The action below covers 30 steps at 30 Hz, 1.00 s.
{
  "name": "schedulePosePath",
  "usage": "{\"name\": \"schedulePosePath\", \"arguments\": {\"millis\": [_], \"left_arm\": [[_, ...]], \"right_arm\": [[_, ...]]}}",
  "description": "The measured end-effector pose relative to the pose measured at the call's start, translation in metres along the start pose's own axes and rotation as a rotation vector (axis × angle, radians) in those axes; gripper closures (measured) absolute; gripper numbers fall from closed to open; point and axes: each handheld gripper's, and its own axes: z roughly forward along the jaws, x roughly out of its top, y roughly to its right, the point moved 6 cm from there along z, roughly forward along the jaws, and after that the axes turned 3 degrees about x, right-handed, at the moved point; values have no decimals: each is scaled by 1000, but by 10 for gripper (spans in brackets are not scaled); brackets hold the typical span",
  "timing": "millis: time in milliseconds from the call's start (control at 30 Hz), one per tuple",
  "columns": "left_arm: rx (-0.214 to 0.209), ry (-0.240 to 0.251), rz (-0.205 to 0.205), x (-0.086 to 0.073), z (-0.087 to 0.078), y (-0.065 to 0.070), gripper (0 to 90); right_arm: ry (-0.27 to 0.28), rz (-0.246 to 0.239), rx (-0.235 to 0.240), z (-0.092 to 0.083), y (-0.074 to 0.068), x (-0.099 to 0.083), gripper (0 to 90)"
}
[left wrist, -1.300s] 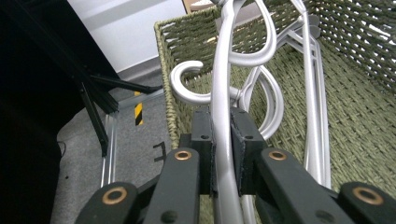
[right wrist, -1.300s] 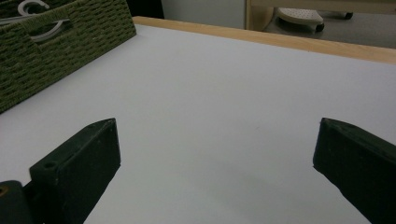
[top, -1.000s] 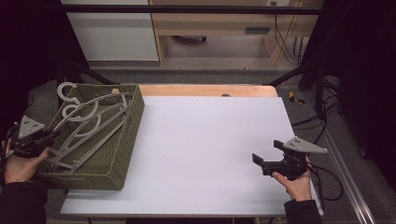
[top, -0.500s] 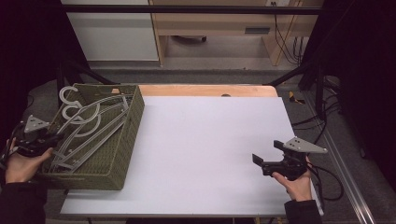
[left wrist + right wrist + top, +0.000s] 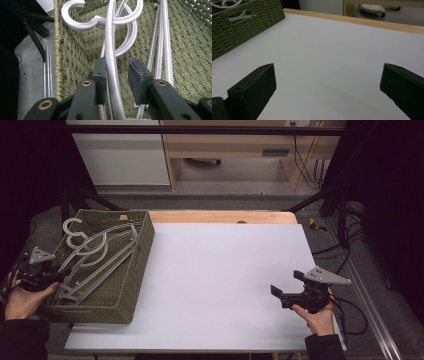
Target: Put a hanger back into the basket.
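Several white plastic hangers (image 5: 95, 255) lie tangled in a green woven basket (image 5: 145, 245) at the table's left end. My left gripper (image 5: 42, 277) reaches over the basket's near left rim. In the left gripper view its jaws (image 5: 117, 62) have just been opening around one hanger's (image 5: 111, 50) thin arm. The left pad lies against that arm and the right pad stands clear of it. My right gripper (image 5: 285, 292) hovers low over the white table (image 5: 225, 270) at the near right, open wide (image 5: 327, 68) with nothing between its jaws.
The basket's side wall (image 5: 242, 25) shows at the far left in the right gripper view. A wooden strip (image 5: 225, 216) runs along the table's far edge. Cables trail off the right side (image 5: 350, 315). Beyond the table stands furniture on a grey floor.
The hangers' hook ends have sunk slightly lower at the basket's far left corner. The right gripper has not moved.
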Motion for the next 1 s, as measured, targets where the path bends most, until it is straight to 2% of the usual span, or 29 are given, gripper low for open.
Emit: {"name": "schedulePosePath", "arguments": {"millis": [67, 233, 433, 467, 600, 767, 967, 1000], "left_arm": [[-1, 4, -2, -2, -2, -2, 650], [-19, 56, -24, 1, -13, -2, 614], [-42, 133, -54, 10, -23, 8, 534], [-46, 141, -49, 12, -24, 10, 516], [-81, 209, -64, 21, -32, 25, 441], [-159, 308, -90, 31, -41, 50, 354], [-245, 382, -98, 43, -47, 86, 263], [-255, 386, -88, 44, -47, 92, 245]], "right_arm": [[-2, 3, -1, 0, 0, 0, 9], [-3, 4, 0, 1, -1, 0, 9], [1, -2, 1, 0, 0, 0, 9], [2, -1, 6, 0, -1, 0, 9], [4, -4, 3, -1, 0, 0, 9], [13, 0, 1, -1, -1, 1, 8], [23, 0, 6, -2, -1, 2, 7], [25, -2, 5, -3, -1, 2, 7]]}}
